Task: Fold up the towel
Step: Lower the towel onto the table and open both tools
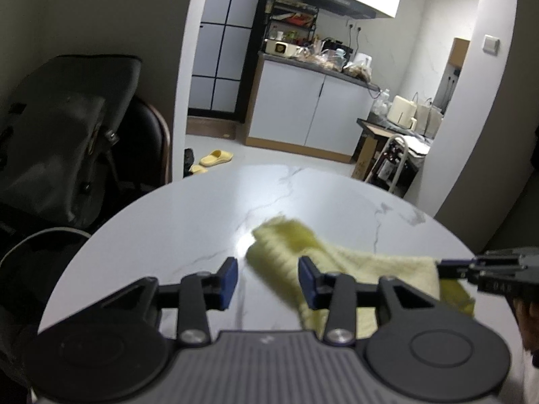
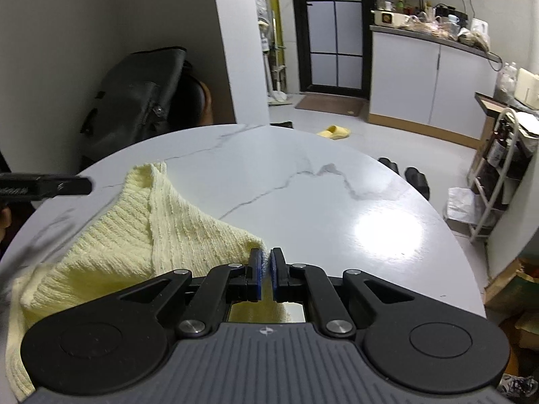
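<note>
A pale yellow ribbed towel (image 1: 377,269) lies crumpled on the round white marble table (image 1: 188,222). My left gripper (image 1: 267,277) is open and empty above the table, and the towel's near fold lies under its right finger. My right gripper (image 2: 266,262) is shut on a corner of the towel (image 2: 141,235) and holds it just above the table (image 2: 337,208). In the left wrist view the right gripper (image 1: 444,266) enters from the right, pinching the towel's edge. In the right wrist view the left gripper's finger (image 2: 50,185) shows at the left edge.
A dark chair with a black bag (image 1: 67,128) stands at the table's far left. Beyond the table is floor with yellow slippers (image 1: 215,160), black slippers (image 2: 407,175), white kitchen cabinets (image 1: 310,114) and a white rack (image 2: 498,175) to the right.
</note>
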### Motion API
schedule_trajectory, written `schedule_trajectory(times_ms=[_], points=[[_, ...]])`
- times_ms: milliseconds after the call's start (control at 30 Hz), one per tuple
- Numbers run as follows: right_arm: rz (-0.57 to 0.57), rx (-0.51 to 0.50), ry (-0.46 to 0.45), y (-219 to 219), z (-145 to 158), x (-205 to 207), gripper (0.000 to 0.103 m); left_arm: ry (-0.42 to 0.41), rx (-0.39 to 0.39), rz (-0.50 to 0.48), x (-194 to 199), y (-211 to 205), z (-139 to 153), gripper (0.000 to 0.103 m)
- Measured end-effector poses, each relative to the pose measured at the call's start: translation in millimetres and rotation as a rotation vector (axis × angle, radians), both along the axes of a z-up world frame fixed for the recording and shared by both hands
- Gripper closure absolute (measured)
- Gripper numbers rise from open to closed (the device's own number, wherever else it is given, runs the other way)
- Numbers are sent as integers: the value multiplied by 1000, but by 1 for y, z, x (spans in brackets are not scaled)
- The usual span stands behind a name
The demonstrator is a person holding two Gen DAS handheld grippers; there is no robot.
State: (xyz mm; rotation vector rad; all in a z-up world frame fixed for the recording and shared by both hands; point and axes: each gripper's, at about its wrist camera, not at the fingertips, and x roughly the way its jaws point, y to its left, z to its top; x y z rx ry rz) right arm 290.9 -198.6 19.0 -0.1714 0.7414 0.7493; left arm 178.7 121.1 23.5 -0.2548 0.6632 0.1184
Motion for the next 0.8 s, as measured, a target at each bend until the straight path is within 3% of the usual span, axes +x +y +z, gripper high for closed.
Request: schedule_trajectory(times_ms=[333,533,800], points=[[-26,-12,-62,-9,17,-20,94,34,4,-21,-29,0,-8,61],[-80,-25,-95,-18,25,-27,71,50,10,-74,-44,-7,-13,61],[-4,-28,-84,-10,22,-49,71,78,46,-100,-62,-17,-19,61]])
